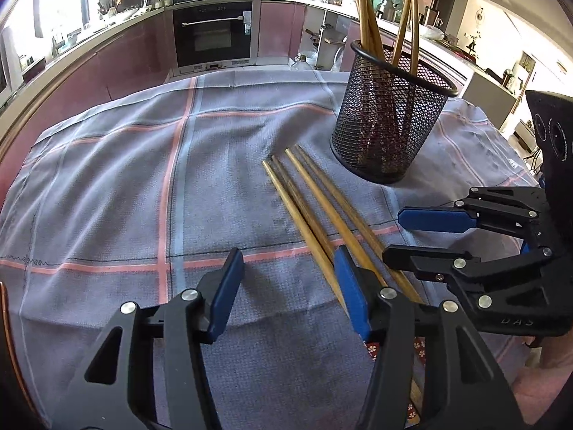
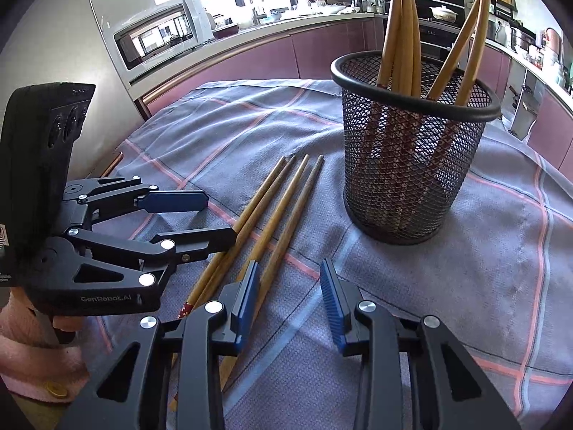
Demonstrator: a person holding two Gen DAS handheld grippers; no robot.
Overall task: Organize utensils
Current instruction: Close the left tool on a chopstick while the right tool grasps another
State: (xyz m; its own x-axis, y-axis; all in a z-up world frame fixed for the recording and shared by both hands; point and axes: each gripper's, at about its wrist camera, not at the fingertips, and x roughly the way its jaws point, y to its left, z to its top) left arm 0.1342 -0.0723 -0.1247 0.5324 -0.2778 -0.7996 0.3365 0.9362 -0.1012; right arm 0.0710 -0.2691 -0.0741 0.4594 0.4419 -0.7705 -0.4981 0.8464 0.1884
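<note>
4 loose chopsticks lie on cloth, tips toward 11 o'clock, w/ mesh cup at 1. Left tool half-open, empty; right tool part-open, empty, chopsticks just left.

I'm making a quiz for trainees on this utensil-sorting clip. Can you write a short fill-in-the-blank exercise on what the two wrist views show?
1. ____ chopsticks lie loose on the checked cloth.
2. The black mesh holder stands ____ on the cloth.
3. The pads of the left gripper and right gripper are coloured ____.
4. Neither gripper holds ____.

Missing words: four; upright; blue; anything
</note>
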